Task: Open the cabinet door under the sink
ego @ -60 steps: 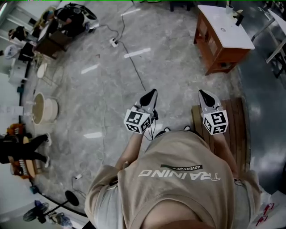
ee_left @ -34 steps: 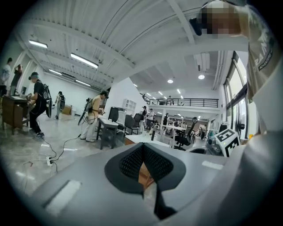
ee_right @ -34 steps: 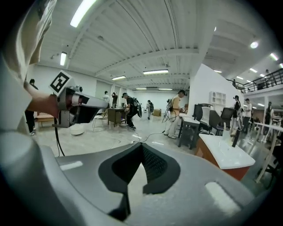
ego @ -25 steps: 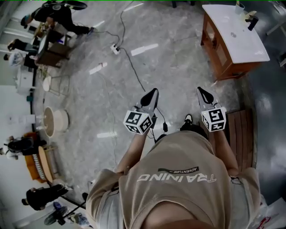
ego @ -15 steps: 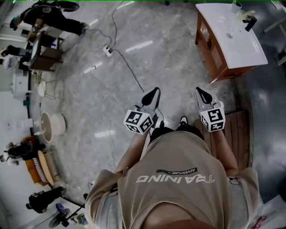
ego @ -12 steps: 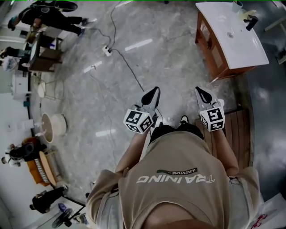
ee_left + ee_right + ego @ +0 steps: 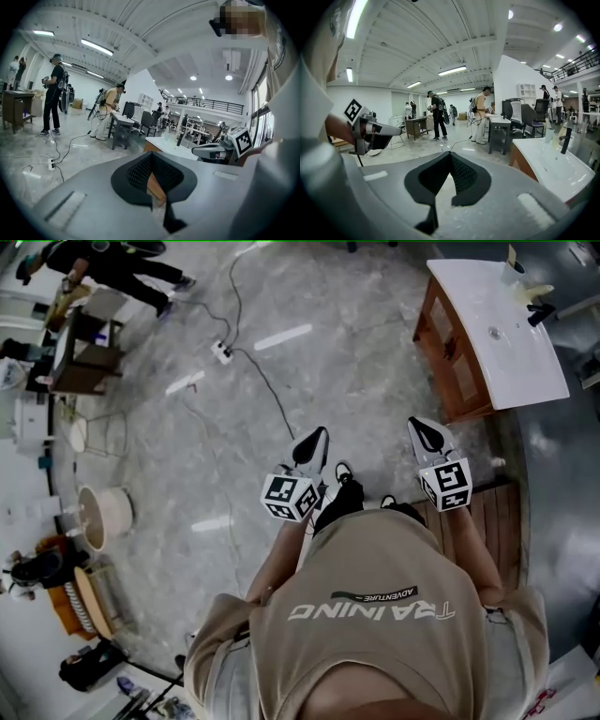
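Stone floor point(image 7: 281, 399), cabinet doors point(image 7: 448, 357) facing left

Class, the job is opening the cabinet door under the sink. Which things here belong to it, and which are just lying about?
Belong to the job: wooden cabinet, sink, left claw, right claw, both shut and empty.
Lying about: power strip, cable, round tub, slatted wooden platform.

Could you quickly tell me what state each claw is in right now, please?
Left claw: closed, tips together, holding nothing.
Right claw: closed, tips together, holding nothing.
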A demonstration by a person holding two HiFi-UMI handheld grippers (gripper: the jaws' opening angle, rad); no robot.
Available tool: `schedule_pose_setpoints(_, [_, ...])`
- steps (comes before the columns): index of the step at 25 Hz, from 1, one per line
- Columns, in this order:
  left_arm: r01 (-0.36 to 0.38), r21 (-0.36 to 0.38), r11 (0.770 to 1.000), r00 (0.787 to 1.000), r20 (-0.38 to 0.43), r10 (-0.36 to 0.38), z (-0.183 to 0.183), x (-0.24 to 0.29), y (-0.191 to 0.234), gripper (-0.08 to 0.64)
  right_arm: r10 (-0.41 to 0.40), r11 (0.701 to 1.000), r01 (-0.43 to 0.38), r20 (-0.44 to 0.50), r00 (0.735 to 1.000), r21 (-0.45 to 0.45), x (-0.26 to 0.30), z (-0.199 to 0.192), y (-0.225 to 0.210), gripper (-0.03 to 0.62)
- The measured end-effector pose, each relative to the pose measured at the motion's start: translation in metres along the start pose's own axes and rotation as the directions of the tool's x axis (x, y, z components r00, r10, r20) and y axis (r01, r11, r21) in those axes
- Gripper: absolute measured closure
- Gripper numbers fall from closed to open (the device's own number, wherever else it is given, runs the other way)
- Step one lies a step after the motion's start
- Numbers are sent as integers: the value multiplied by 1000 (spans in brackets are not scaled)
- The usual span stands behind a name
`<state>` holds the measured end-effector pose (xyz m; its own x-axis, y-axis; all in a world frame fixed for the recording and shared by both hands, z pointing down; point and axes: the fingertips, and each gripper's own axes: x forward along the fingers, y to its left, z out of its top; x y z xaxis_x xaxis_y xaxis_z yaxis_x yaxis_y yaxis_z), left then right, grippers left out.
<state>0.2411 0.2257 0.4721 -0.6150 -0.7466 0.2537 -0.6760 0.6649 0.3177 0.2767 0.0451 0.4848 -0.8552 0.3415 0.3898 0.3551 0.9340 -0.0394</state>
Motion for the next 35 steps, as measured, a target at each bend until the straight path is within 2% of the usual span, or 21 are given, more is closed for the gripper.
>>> schedule_pose_setpoints(3, [16,18,1000,1000,14,-16,19,6,29,544,-16,999,15,24,1000,29,25,26,2,591])
schedule_pose_setpoints(9, [16,56,998,1000,5,-16,46,20,105,543,-72,997,71,29,997,20,88,61,7,591])
schedule_pose_setpoints(14, [64,43,997,998,-14,-64,48,38,142,543,-142,988,142,-7,990,67,111,53,8,591])
schedule_pose_setpoints(17, [79,30,996,997,-24,-79,50,52,153,543,-137,987,140,-41,990,74,120,50,5,591])
schedule_pose_setpoints(24, [81,-3,997,996,-45,-81,53,102,173,543,-113,991,117,-50,992,72,164,57,-29,591])
schedule_pose_setpoints(29, [47,47,998,998,-55,-45,82,146,197,543,-80,990,83,-36,996,112,205,59,-66,591])
schedule_pose_setpoints(32, [21,72,997,998,-67,-16,110,177,214,544,-85,990,83,7,996,115,228,81,-95,591])
schedule_pose_setpoints(35, [60,126,990,996,-67,-52,137,216,206,543,-86,992,82,42,995,93,244,100,-127,591])
